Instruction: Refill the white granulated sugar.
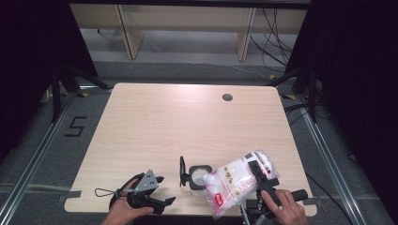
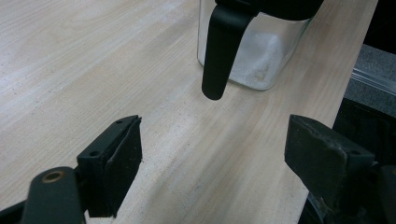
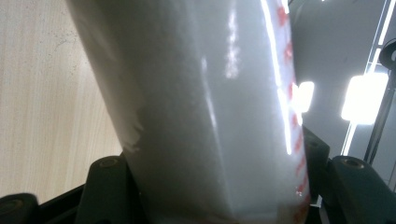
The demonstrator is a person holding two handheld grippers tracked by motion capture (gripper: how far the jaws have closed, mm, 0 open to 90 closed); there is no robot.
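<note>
A clear plastic bag (image 1: pixel 234 183) of white grains with red print lies tilted, its lower corner over the mouth of a small clear jar (image 1: pixel 197 177) with a black rim. The jar's black lid (image 1: pixel 182 171) stands swung open at its left. My right gripper (image 1: pixel 257 174) is shut on the bag's upper part; in the right gripper view the bag (image 3: pixel 196 102) sits pressed between both jaws of that gripper (image 3: pixel 215 186). My left gripper (image 1: pixel 165 190) rests near the front edge, left of the jar, open and holding nothing. Ahead of the left gripper (image 2: pixel 215 154) stands the jar (image 2: pixel 261 60) with white grains at its bottom.
The pale wooden table (image 1: pixel 187 122) has a round cable hole (image 1: pixel 227 97) at the back right. The jar stands close to the front edge. A black flap of the lid (image 2: pixel 219 51) hangs down toward the left gripper. Dark stands and cables flank the table.
</note>
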